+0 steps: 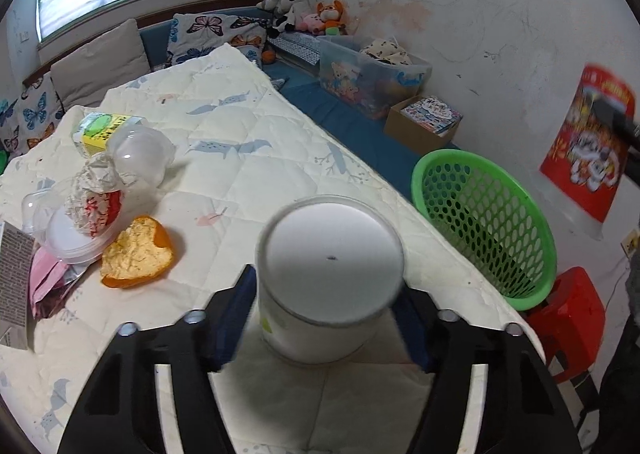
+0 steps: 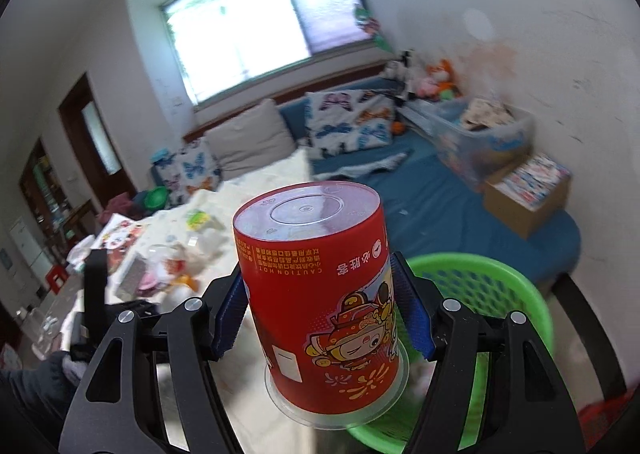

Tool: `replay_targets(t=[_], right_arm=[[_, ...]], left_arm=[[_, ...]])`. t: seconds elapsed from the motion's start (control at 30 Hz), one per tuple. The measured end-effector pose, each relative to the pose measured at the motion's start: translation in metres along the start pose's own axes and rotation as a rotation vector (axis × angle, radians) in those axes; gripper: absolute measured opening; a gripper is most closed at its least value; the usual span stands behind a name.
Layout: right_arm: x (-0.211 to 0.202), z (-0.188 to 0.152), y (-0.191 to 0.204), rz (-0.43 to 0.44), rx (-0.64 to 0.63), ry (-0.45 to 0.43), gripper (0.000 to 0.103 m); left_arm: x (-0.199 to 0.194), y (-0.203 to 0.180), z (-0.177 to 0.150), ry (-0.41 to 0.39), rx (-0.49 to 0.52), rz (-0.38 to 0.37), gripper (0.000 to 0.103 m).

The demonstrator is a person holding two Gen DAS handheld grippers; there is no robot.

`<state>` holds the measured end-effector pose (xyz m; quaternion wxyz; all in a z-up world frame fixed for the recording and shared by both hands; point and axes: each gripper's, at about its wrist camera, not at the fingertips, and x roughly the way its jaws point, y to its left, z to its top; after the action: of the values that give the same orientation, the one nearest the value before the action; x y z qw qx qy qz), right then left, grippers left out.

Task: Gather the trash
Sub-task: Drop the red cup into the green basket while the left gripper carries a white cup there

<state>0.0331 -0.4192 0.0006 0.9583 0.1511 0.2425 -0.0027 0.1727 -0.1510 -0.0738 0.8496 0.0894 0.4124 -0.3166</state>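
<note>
My left gripper (image 1: 326,294) is shut on an upturned white paper cup (image 1: 328,254), its blue pads against both sides, low over the quilted cream table cover (image 1: 248,122). My right gripper (image 2: 318,274) is shut on an upturned red cartoon-printed cup (image 2: 320,294) with a clear lid at its lower end. That red cup (image 1: 584,158) shows blurred at the right edge of the left wrist view, beyond the green plastic basket (image 1: 484,222). In the right wrist view the green basket (image 2: 480,286) lies just behind and below the red cup.
More trash lies at the table's left: an orange peel (image 1: 138,254), crumpled paper (image 1: 94,190), clear plastic cups (image 1: 140,150), a green-yellow package (image 1: 104,130) and a pink wrapper (image 1: 44,282). A red stool (image 1: 568,314) stands under the basket. A sofa with cushions and boxes lines the far wall.
</note>
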Motion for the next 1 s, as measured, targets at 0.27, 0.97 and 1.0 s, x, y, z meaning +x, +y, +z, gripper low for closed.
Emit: replay_targets(t=[0.27,0.97,1.0], right_arm=[[0.005,-0.033,-0.049,-0.120,0.069,0.058,0.067],[0.003,-0.060,-0.091,-0.192,0.138,0.075,0.073],[0.000,-0.060,-0.089,-0.193,0.133,0.069,0.074]], left_arm=[[-0.010,-0.002,0.012,-0.033,-0.019,0.015,0.059],[0.013,-0.105,0.057,-0.001,0.093,-0.162,0.060],[0.016,-0.109,0.058,0.005,0.096,-0.169,0.060]])
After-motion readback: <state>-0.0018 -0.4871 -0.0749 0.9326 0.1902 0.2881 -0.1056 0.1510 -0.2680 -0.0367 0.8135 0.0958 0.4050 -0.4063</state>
